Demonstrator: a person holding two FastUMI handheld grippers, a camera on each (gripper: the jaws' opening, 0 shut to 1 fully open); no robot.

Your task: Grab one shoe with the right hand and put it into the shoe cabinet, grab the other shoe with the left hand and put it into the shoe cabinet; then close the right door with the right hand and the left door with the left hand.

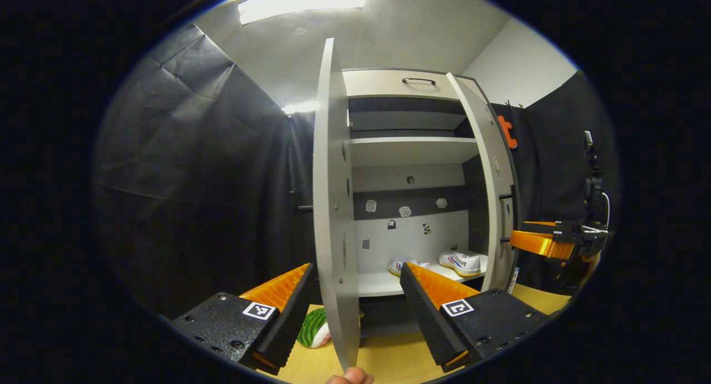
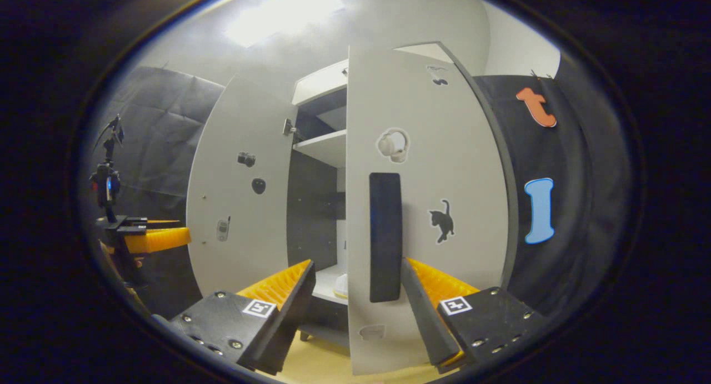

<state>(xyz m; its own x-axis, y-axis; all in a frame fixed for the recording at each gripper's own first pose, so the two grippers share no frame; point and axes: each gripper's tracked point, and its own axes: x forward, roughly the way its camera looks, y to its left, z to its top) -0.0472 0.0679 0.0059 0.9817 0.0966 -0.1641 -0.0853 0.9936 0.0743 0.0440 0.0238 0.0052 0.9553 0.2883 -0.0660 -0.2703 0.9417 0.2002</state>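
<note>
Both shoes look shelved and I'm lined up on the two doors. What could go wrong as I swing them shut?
1. The left gripper straddles the left door's thin edge with its jaws open; it may slip off when pushed.
2. The right gripper brackets the right door beside its dark handle without gripping, so a push could glance off.
3. A watermelon-patterned ball lies near the left door's foot and might block it.
</note>
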